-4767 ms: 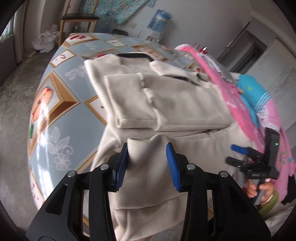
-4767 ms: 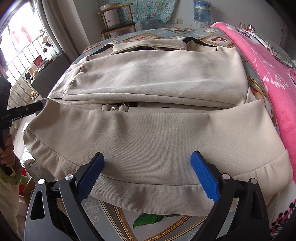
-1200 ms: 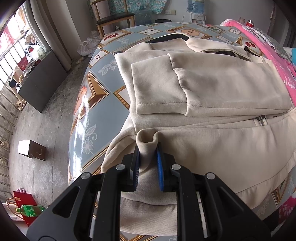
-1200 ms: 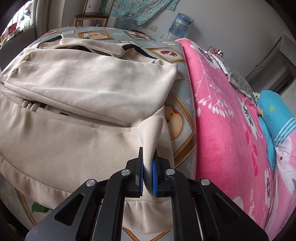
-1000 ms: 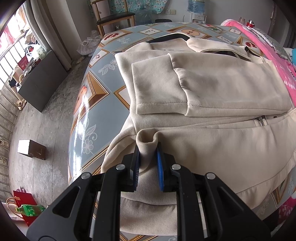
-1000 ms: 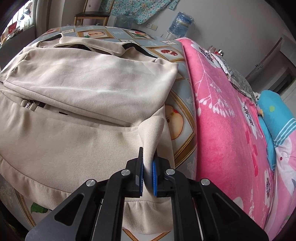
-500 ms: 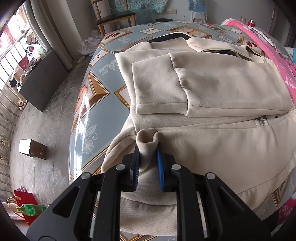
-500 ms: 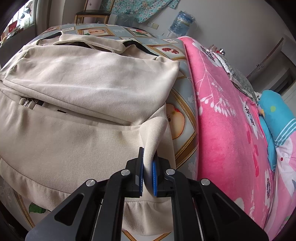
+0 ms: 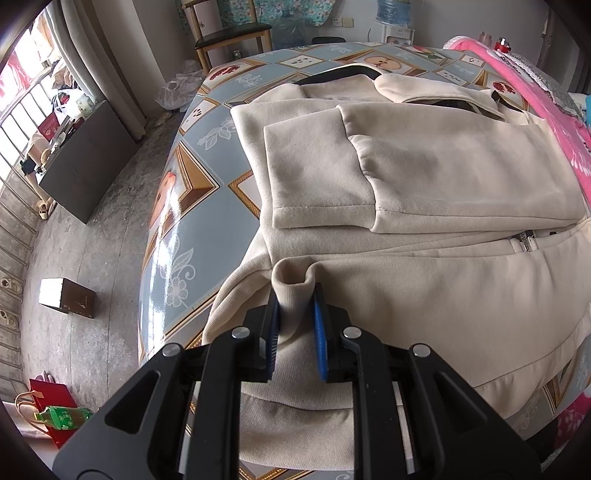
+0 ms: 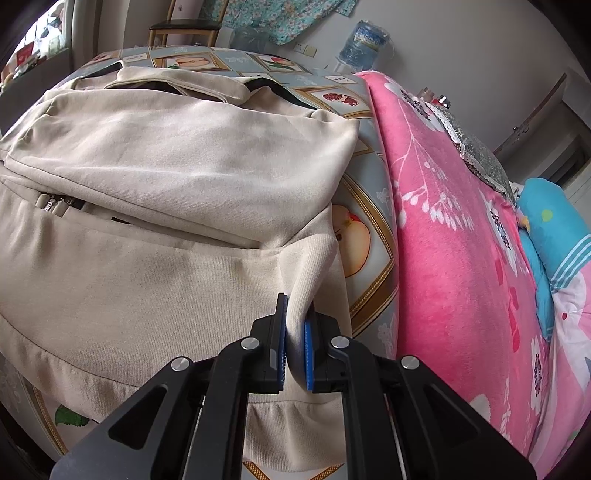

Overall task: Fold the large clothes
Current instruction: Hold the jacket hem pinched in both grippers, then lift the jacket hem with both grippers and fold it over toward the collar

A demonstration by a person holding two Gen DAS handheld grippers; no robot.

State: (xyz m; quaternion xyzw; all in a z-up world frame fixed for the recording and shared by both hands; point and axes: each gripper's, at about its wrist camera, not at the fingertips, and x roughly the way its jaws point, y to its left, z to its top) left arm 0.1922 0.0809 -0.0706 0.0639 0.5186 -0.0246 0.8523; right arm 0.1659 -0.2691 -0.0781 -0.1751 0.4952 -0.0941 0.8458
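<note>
**Left wrist and right wrist views: both claws clamped on jacket hem area**

Left wrist view: left claw [image 9: 295, 325], black with blue pads, closed on a raised pinch of cream fleece zip-up jacket [image 9: 424, 184] near its lower left corner. Jacket spread on table [image 9: 192, 206] covered with glossy blue-and-gold fruit-pattern cloth; sleeves folded across chest, cuffs lying side by side, zipper pull [image 9: 524, 242] visible below them. Hem hanging over near table edge. Wooden chair [image 9: 229, 33] beyond far end, small brown box [image 9: 66, 297] on concrete floor.

Right wrist view: right claw [image 10: 295, 347] shut on a tented ridge of jacket [image 10: 184, 166] fabric at lower right corner. Pink floral fleece blanket [image 10: 461, 240] just beside jacket, light blue pillow [image 10: 550, 229] beyond it.
</note>
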